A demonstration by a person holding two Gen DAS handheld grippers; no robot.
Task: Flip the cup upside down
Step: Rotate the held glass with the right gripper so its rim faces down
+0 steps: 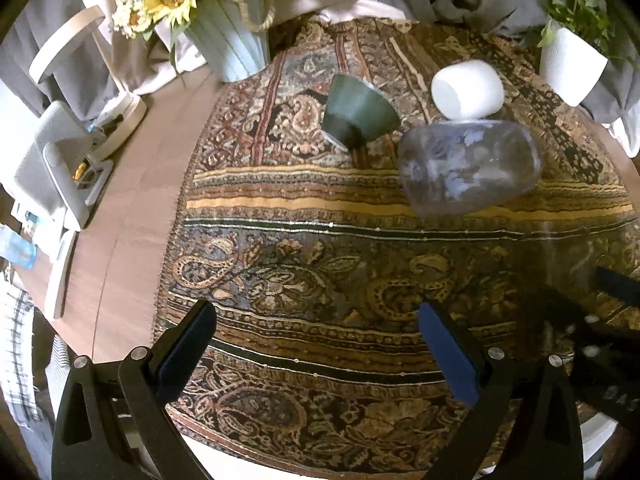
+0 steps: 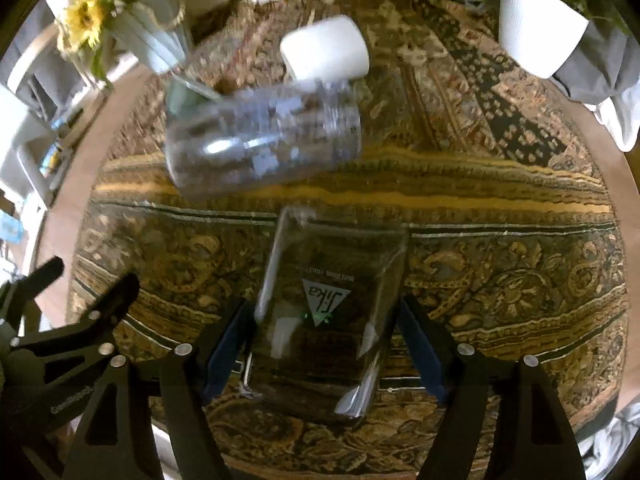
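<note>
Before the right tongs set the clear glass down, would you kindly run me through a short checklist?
1. Glass with the triangular logo sits between the right tongs: ok.
2. Pads firmly pressing its walls: cannot tell.
3. Glass inverted: logo reads upside down, but which end is the rim: cannot tell.
4. Left tongs open and empty, clear of the glass: ok.
5. Cloth ahead has neighbours close by, the floral glass and white cup: not ok.
</note>
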